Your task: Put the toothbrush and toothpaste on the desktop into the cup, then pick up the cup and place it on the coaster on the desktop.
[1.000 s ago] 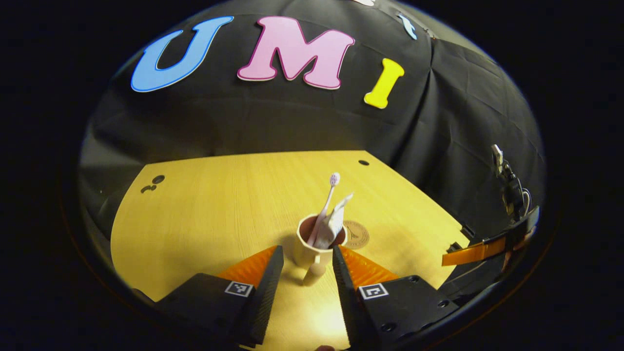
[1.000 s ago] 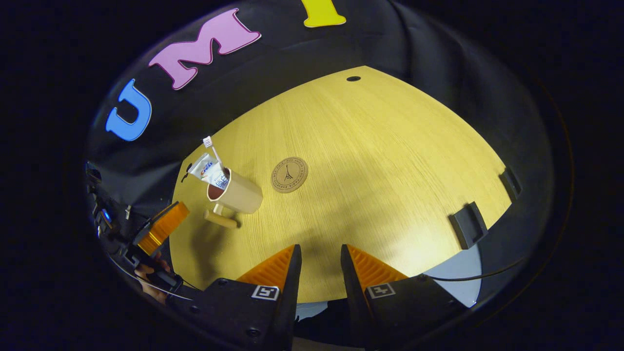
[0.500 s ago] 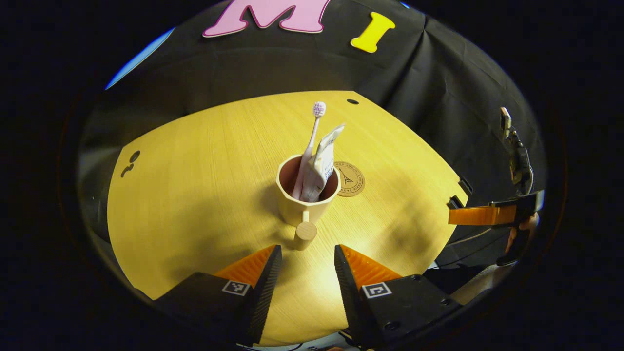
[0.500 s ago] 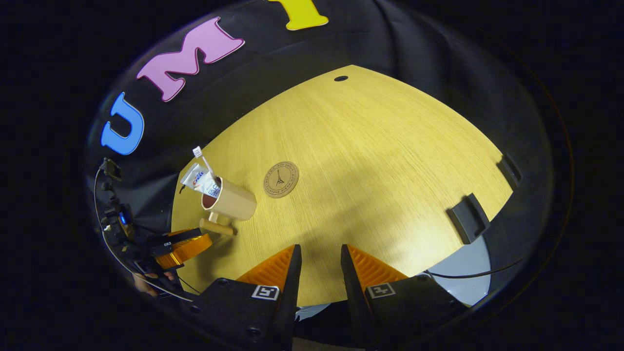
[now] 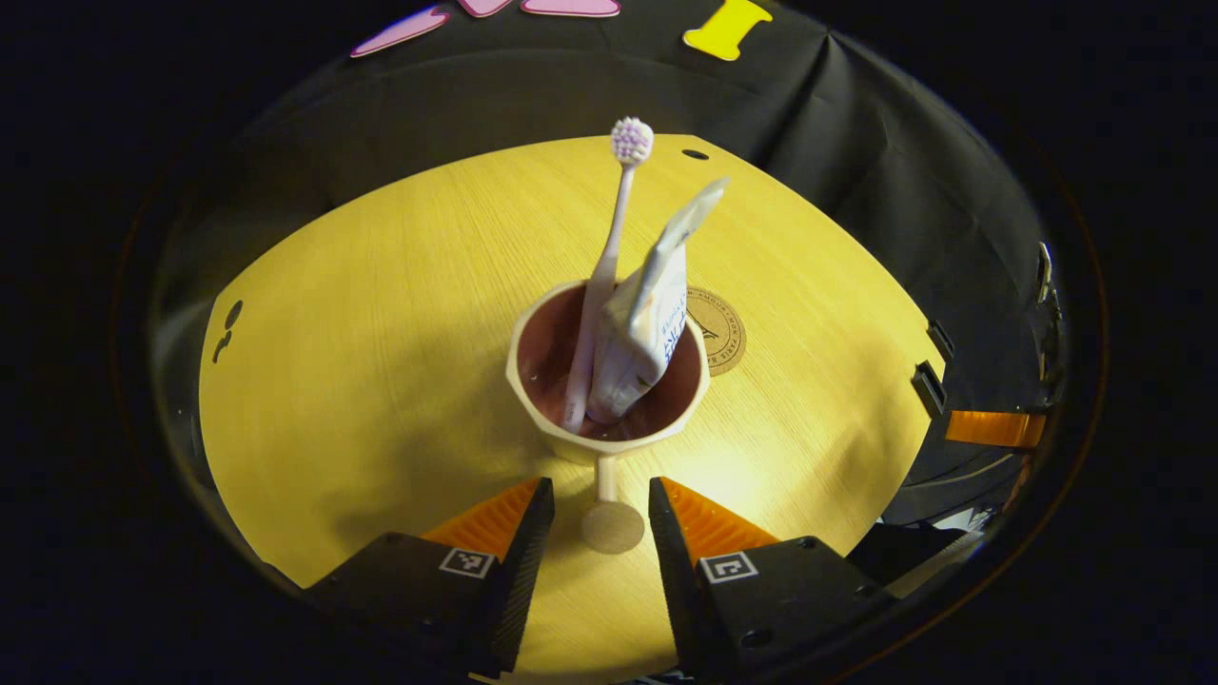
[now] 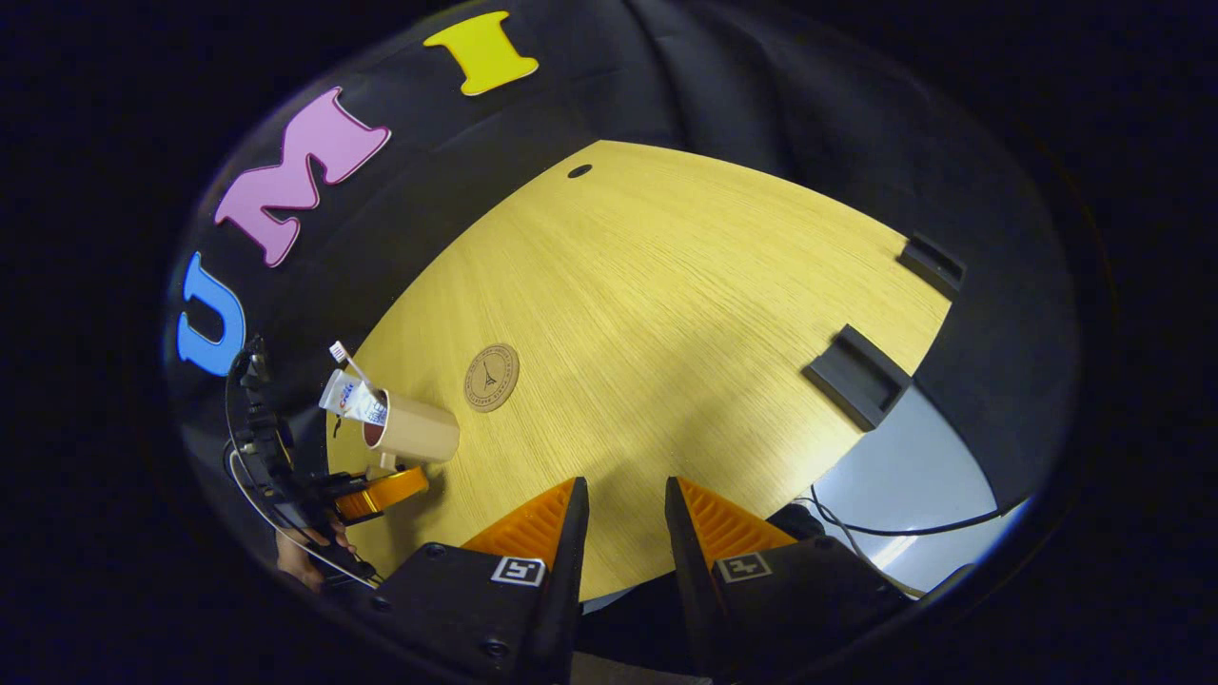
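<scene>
Yellow wood-grain worktop (image 5: 381, 381) fills the booth, backed by black cloth. At its middle in your left gripper view stands the beige cup (image 5: 609, 381), upright, mouth up, its knobbed handle (image 5: 612, 521) pointing straight back at you. The toothbrush (image 5: 607, 266) stands in it nearly upright, long axis vertical, bristle head at the top. The toothpaste (image 5: 647, 323) leans beside it, touching, crimped end up and tilted toward the right. The round coaster (image 5: 723, 328) lies flat just behind and right of the cup, partly hidden by it, bare of any load.

Your left hand-held gripper (image 5: 592, 533) is released, with its fingers either side of the handle knob, not pressing it. Your right hand-held gripper (image 6: 623, 533) is also released, holding nothing, over the near edge, well apart from the cup (image 6: 411, 430).
</scene>
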`<state>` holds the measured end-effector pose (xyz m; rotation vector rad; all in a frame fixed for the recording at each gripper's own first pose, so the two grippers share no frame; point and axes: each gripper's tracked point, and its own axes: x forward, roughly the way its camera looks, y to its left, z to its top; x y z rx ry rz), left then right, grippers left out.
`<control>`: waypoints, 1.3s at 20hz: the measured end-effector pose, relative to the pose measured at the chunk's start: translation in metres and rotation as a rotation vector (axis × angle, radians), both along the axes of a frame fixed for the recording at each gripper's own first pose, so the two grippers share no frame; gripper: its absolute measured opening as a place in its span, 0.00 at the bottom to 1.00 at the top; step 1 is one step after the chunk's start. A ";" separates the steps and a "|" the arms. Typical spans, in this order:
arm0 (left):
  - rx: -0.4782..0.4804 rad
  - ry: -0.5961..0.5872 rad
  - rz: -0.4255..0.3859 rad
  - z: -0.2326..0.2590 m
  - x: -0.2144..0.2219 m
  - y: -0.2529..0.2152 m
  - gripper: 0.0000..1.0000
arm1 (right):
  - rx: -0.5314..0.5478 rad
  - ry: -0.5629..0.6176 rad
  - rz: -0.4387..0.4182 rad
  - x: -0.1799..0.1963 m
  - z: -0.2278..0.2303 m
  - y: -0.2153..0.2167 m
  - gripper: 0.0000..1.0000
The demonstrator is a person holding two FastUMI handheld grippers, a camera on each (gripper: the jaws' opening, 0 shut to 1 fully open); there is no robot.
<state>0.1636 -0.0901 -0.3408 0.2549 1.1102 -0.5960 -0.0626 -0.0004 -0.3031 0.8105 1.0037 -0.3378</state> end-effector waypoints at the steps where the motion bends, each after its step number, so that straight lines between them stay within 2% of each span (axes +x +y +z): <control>1: 0.012 0.011 -0.009 -0.005 0.000 -0.001 0.63 | -0.002 0.005 -0.008 -0.002 -0.002 -0.001 0.50; 2: 0.028 0.019 -0.013 -0.011 0.000 -0.001 0.62 | -0.003 0.010 -0.015 -0.003 -0.003 -0.003 0.50; 3: 0.037 0.025 -0.015 -0.014 0.001 -0.001 0.68 | -0.004 0.013 -0.024 -0.003 -0.003 -0.004 0.50; 4: 0.037 0.026 -0.015 -0.015 0.002 -0.003 0.65 | -0.004 0.014 -0.028 -0.003 -0.004 -0.005 0.50; 6: 0.036 0.023 -0.014 -0.016 0.006 -0.005 0.52 | -0.007 0.019 -0.025 -0.005 -0.005 -0.004 0.50; 7: 0.042 0.019 -0.010 -0.016 0.008 -0.006 0.40 | -0.007 0.021 -0.021 -0.004 -0.005 -0.003 0.50; 8: 0.042 0.015 -0.005 -0.015 0.010 -0.005 0.41 | -0.006 0.022 -0.020 -0.004 -0.006 -0.002 0.50; 9: 0.039 0.014 -0.004 -0.015 0.010 -0.006 0.37 | -0.002 0.022 -0.018 -0.004 -0.007 -0.001 0.50; 10: 0.040 0.016 -0.013 -0.015 0.009 -0.007 0.35 | 0.001 0.022 -0.019 -0.004 -0.008 -0.001 0.42; 11: 0.044 0.018 -0.020 -0.015 0.009 -0.007 0.34 | 0.003 0.021 -0.019 -0.003 -0.009 0.000 0.50; 13: 0.040 0.014 -0.021 -0.015 0.011 -0.007 0.27 | 0.001 0.016 -0.017 -0.001 -0.009 -0.002 0.50; 14: 0.038 0.011 -0.020 -0.014 0.011 -0.006 0.32 | -0.001 0.012 -0.015 0.000 -0.009 -0.003 0.50; 16: 0.024 0.005 -0.011 -0.012 0.012 -0.006 0.31 | -0.002 0.012 -0.008 -0.001 -0.011 -0.004 0.50; 17: 0.013 0.012 -0.006 -0.011 0.009 -0.007 0.36 | 0.000 0.013 -0.007 -0.002 -0.013 -0.006 0.50; 20: 0.004 0.004 0.005 -0.008 0.012 -0.004 0.35 | 0.001 0.014 -0.004 -0.002 -0.014 -0.010 0.50; 21: 0.005 0.004 0.007 -0.007 0.011 -0.003 0.30 | 0.000 0.015 -0.002 -0.003 -0.014 -0.012 0.50; 26: -0.009 -0.033 0.030 0.005 0.014 -0.009 0.30 | 0.005 0.010 0.009 -0.004 -0.018 -0.018 0.50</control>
